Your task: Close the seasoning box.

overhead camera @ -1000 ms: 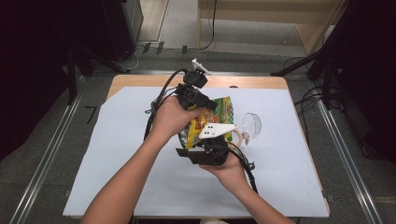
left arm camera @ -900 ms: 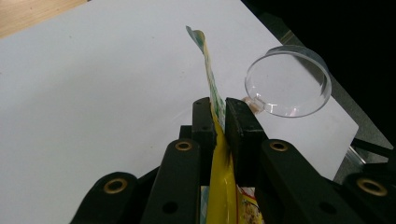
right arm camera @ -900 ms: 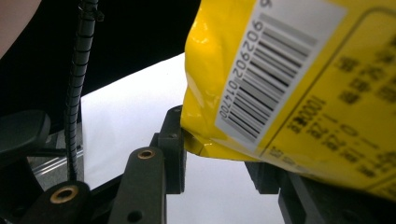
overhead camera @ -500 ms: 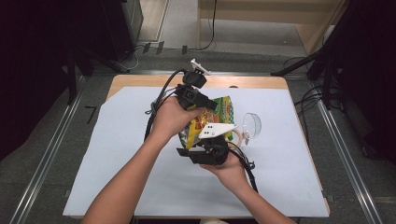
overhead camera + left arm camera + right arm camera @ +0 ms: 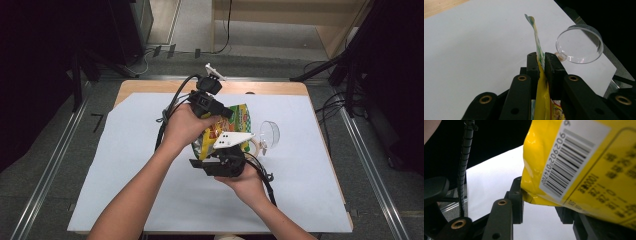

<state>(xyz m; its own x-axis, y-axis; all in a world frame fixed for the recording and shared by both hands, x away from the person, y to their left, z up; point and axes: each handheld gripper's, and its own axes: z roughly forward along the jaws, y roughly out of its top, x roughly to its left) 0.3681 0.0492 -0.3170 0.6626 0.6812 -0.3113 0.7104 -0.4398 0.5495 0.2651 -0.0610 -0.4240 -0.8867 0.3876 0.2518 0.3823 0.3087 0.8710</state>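
Observation:
A yellow and green snack bag (image 5: 236,116) hangs above the white sheet between both grippers. My left gripper (image 5: 223,113), held from the far side, is shut on the bag's thin top edge (image 5: 535,32); in the left gripper view its jaws (image 5: 541,58) pinch the flattened foil. My right gripper (image 5: 222,156) comes from below at the near side. In the right gripper view the bag's barcoded yellow back (image 5: 579,157) sits between the jaws (image 5: 540,200), with the left pad pressed against its lower corner.
A clear plastic cup (image 5: 270,132) lies on its side on the white sheet (image 5: 125,150), just right of the bag and close behind the left jaws (image 5: 579,43). The wooden table (image 5: 150,87) ends near it at the right. A black cable (image 5: 465,157) hangs beside the right gripper.

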